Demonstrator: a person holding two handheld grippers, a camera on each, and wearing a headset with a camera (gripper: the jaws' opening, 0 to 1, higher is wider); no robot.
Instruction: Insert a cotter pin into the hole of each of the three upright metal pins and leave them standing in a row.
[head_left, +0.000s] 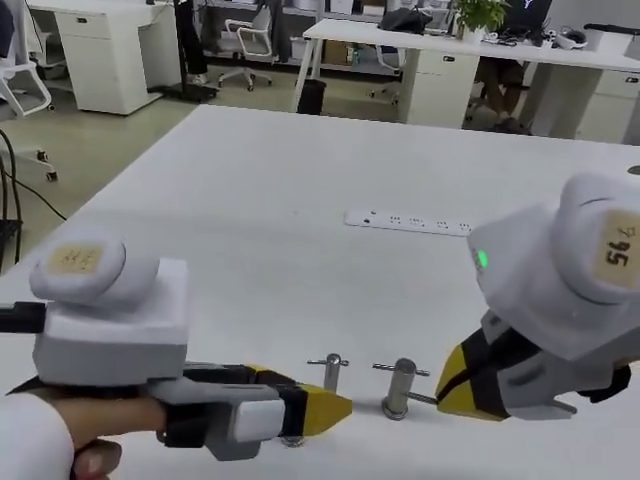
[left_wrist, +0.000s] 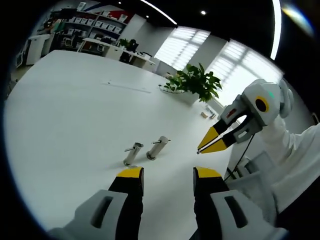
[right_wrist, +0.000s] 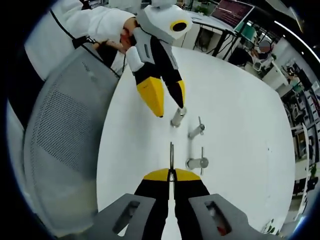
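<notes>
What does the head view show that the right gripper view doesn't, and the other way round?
Head view: the right gripper from outside, green light lit, and a power strip. Right gripper view: a thin cotter pin pinched between its shut jaws, and a mesh chair back. Both: the left gripper and upright metal pins on the white table.

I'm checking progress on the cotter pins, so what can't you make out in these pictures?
- Head view: the third metal pin is mostly hidden behind the left gripper's jaws.
- Right gripper view: that pin's hole is too small to tell if filled.
- Right gripper view: the thin piece in the right gripper's jaws is blurred.
</notes>
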